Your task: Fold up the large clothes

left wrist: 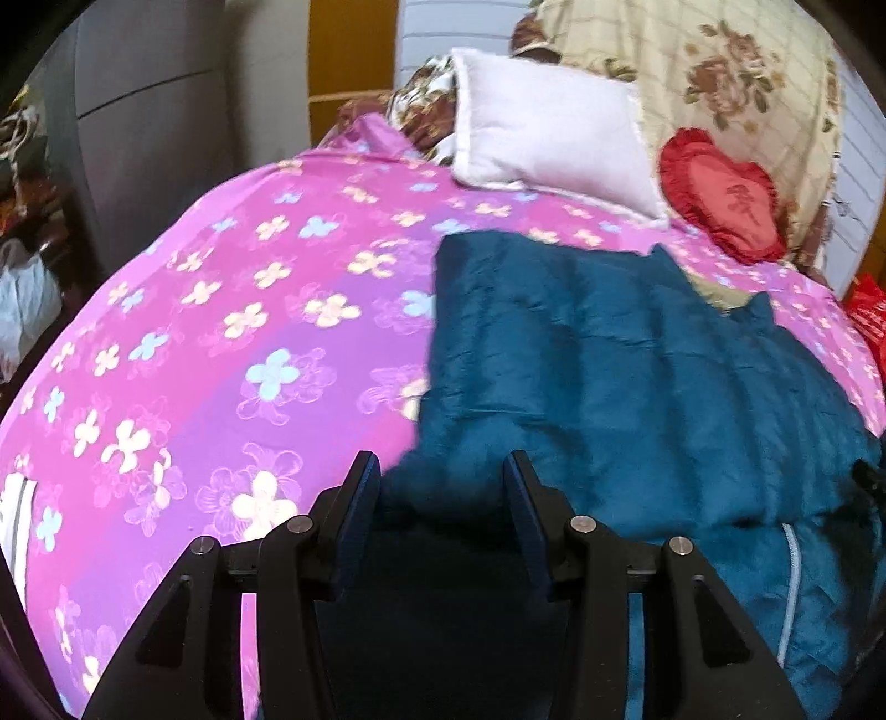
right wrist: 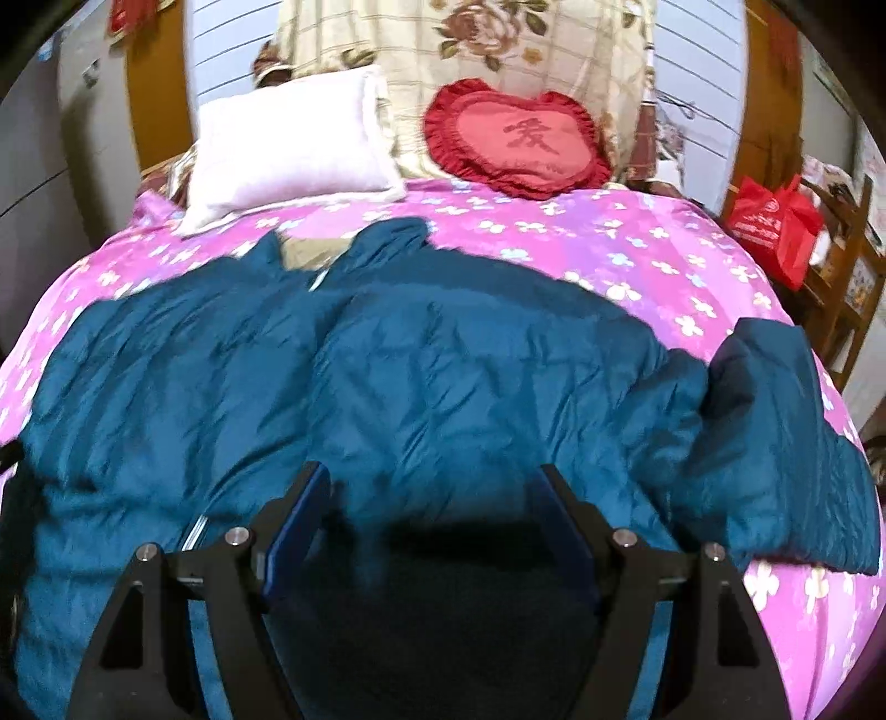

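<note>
A large teal padded jacket [right wrist: 387, 360] lies spread on a pink flowered bedspread [right wrist: 637, 255], collar toward the pillows, one sleeve [right wrist: 786, 432] stretched to the right. In the left wrist view the jacket [left wrist: 609, 360] fills the right half, its zipper [left wrist: 792, 587] at lower right. My left gripper [left wrist: 443, 471] is open, its jaws apart just above the jacket's left edge. My right gripper [right wrist: 432, 482] is open, jaws wide apart over the jacket's lower middle. Neither holds fabric.
A white pillow [right wrist: 293, 149], a red heart cushion [right wrist: 520, 144] and a folded floral quilt [right wrist: 470, 50] sit at the head of the bed. A red bag [right wrist: 775, 227] stands on wooden furniture to the right. Grey cabinets [left wrist: 149, 138] stand left of the bed.
</note>
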